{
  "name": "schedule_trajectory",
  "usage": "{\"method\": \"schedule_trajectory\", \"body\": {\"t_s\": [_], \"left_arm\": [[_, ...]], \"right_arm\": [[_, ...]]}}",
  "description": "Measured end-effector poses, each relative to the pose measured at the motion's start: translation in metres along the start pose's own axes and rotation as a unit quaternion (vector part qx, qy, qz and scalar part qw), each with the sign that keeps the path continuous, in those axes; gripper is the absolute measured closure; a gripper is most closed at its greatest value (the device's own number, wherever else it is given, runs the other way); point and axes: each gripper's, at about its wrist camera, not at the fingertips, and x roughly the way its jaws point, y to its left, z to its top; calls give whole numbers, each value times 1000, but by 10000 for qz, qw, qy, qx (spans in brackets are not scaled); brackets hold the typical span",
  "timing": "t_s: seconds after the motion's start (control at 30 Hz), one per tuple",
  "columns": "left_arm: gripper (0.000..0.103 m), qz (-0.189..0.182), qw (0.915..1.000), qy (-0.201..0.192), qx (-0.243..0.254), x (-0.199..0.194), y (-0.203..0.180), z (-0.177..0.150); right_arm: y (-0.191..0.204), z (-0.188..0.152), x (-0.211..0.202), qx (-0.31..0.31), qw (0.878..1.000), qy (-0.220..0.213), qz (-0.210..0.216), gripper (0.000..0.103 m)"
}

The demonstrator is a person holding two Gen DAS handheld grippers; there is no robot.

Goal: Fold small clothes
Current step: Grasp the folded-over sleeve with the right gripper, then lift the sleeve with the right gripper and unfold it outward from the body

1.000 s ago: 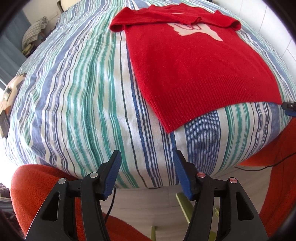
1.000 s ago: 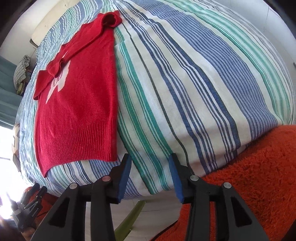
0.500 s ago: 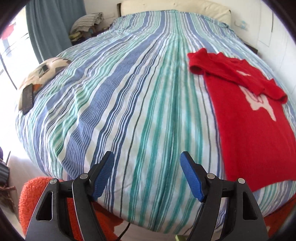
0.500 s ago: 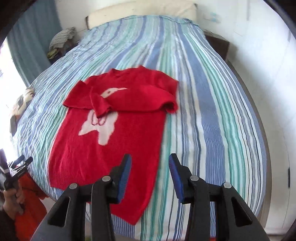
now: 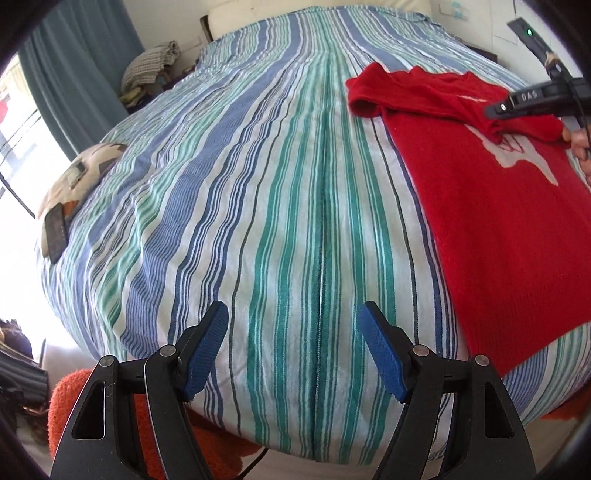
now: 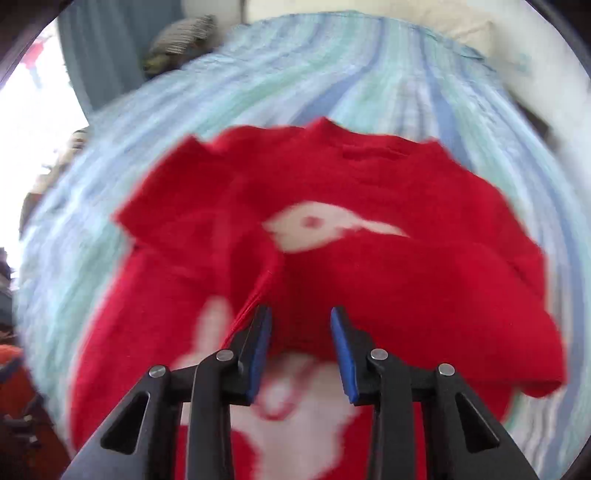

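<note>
A red sweater [image 5: 498, 206] with a white figure lies flat on the striped bedspread [image 5: 288, 192], both sleeves folded across its chest. It fills the blurred right wrist view [image 6: 388, 280]. My right gripper [image 6: 300, 325] is open, low over the folded sleeve cuff at the sweater's middle, with red cloth between its blue pads. It shows in the left wrist view [image 5: 495, 110] over the sweater's chest. My left gripper [image 5: 293, 328] is open and empty over the bare bedspread near the foot edge, left of the sweater.
A patterned cushion [image 5: 81, 173] with a dark phone [image 5: 55, 232] lies at the bed's left edge. Folded cloths [image 5: 151, 66] sit by the teal curtain [image 5: 81, 74]. A pillow [image 5: 314, 7] lies at the head. An orange rug [image 5: 74, 391] is below.
My right gripper has moved forward and down onto the sweater's middle, close to the folded sleeves. My left gripper has drifted slightly, with the right gripper now entering its view.
</note>
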Motion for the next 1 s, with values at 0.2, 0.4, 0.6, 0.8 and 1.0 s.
{"method": "schedule_trajectory", "body": {"t_s": [0.2, 0.4, 0.6, 0.8, 1.0], "left_arm": [[27, -40, 9996, 271, -97, 12, 3, 1], [27, -169, 9978, 495, -417, 22, 13, 2], [26, -99, 9971, 603, -461, 27, 14, -1], [26, -120, 9969, 611, -481, 28, 16, 0], [26, -76, 9974, 588, -400, 27, 12, -1]], "right_arm": [[31, -21, -35, -708, 9909, -200, 1131, 68], [18, -22, -6, -1726, 9801, 213, -954, 66], [32, -23, 41, -2439, 9527, 329, -1785, 64], [-44, -13, -53, -311, 9829, -628, -1704, 87], [-169, -81, -181, 1806, 9632, -1132, -1639, 87]]}}
